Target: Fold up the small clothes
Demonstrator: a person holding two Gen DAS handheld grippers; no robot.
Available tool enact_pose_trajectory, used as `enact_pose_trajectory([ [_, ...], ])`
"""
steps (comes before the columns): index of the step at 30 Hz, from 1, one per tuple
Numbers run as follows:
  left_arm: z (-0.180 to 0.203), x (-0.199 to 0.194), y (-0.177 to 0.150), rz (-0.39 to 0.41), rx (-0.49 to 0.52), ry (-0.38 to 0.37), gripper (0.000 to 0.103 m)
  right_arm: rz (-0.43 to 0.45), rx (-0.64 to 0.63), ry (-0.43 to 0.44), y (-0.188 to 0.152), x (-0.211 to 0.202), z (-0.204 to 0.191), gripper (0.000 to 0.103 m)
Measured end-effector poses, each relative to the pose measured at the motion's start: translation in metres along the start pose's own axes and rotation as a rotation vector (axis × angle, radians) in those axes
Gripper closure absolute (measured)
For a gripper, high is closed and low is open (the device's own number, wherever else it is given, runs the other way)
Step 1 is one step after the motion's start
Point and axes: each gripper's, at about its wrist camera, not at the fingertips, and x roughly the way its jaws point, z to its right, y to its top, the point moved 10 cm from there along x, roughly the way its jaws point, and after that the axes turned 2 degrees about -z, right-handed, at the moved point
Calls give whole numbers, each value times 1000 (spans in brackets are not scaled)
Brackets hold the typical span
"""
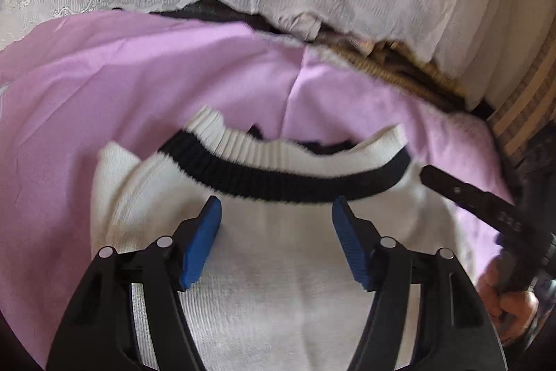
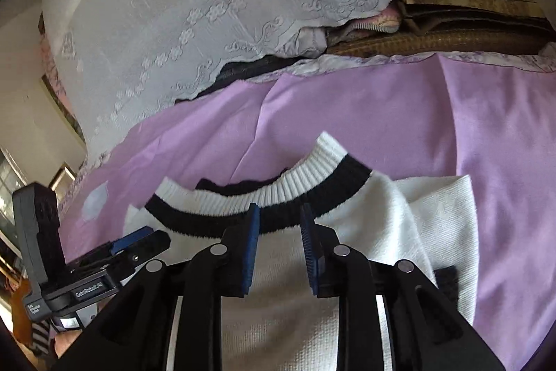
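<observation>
In the left wrist view, our left gripper [image 1: 276, 214] hovers with jaws spread wide and empty over the white knit sweater [image 1: 274, 266], which fills the lower centre of the frame on the lilac sheet [image 1: 121, 86]. We judge the knit soft, light and limp, best pinched at the ribbed black-and-white collar [image 1: 285, 176] or a shoulder edge, since the body would sag. At the right edge a hand [image 1: 507, 298] holds the other gripper. In the right wrist view, our right gripper [image 2: 279, 228] sits just below the collar [image 2: 264, 197], jaws parted narrowly with nothing between them. A folded sleeve [image 2: 441, 232] lies at right. A lace cover [image 2: 208, 6] drapes the upper frame, clear of the sweater.
</observation>
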Motion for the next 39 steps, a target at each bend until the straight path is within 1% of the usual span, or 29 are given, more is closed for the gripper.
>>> enact_pose_trajectory([
  [3, 1, 3, -3, 10, 40, 32, 39, -66, -19, -58, -18, 23, 8, 79],
  [5, 2, 6, -5, 17, 76, 67, 39, -55, -9, -33, -19, 25, 11, 79],
  [7, 4, 6, -6, 24, 99, 92, 39, -47, -9, -33, -19, 24, 11, 79],
  [12, 0, 3, -6, 35, 79, 63, 39, 40, -21, -49, -25, 5, 6, 74],
  [14, 1, 1, -7, 39, 85, 72, 39, 60, -7, -46, -28, -3, 9, 73],
  [18, 4, -5, -10, 56, 107, 108, 38, 67, 16, -47, -37, -17, 18, 73],
  [21, 2, -14, -13, 73, 95, 114, 38, 86, 8, -53, -42, -28, 17, 73],
  [22, 0, -18, -15, 78, 87, 124, 34, 93, 6, -51, -44, -32, 16, 73],
  [23, -2, -21, -17, 82, 81, 129, 33, 99, 4, -49, -46, -37, 16, 72],
  [27, -5, -31, -26, 87, 71, 140, 33, 90, -3, -48, -58, -46, 15, 71],
  [29, -5, -35, -31, 90, 83, 160, 33, 65, -5, -47, -64, -46, 16, 68],
  [31, -5, -38, -35, 90, 94, 178, 32, 45, -16, -53, -69, -45, 16, 67],
  [35, -8, -45, -42, 93, 94, 195, 29, 46, -23, -56, -74, -48, 16, 66],
  [39, -12, -53, -51, 93, 70, 187, 27, 74, 14, -35, -76, -59, 20, 65],
])
